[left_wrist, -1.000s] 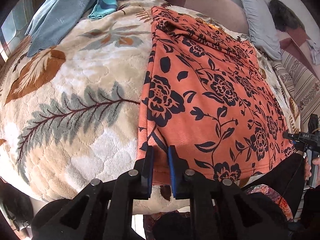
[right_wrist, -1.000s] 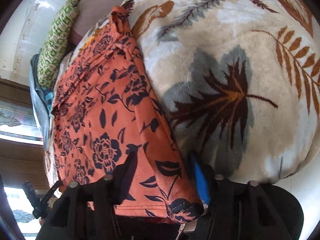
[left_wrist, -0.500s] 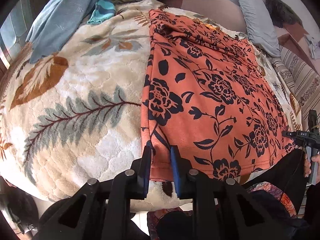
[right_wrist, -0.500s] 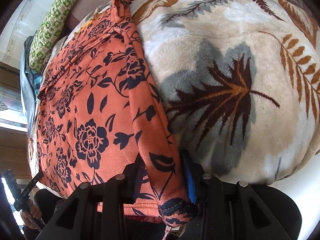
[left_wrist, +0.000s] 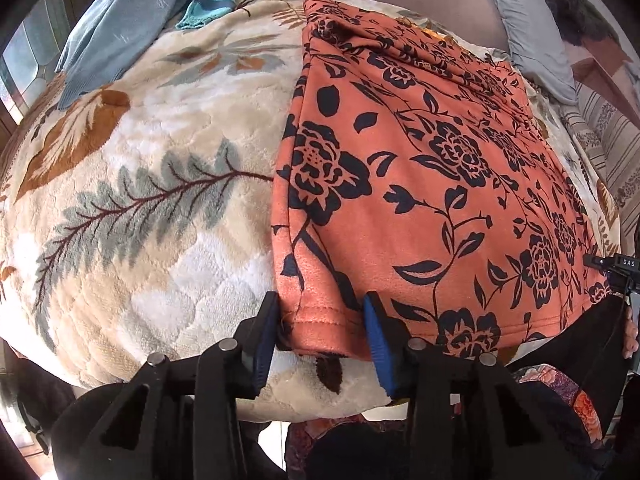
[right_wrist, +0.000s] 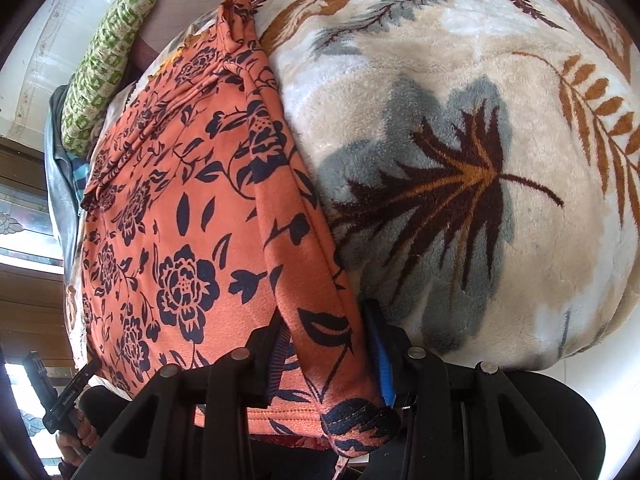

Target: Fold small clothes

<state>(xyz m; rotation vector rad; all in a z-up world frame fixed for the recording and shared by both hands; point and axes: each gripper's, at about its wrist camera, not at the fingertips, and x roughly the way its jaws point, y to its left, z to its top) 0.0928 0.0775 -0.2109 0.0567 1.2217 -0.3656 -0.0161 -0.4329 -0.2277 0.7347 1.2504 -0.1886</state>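
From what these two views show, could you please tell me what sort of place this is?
Most likely a bedroom in a home: the orange floral garment lies on a plush cream leaf-patterned blanket spread over a bed, with a grey pillow and a green-and-white patterned cushion at its far end.

Left gripper (left_wrist: 320, 332): jaws, earlier nearly shut on the near hem corner of the orange black-flowered fabric garment (left_wrist: 432, 184), are opening; the hem now lies loose between the blue pads (left_wrist: 376, 344), spread either side of it.
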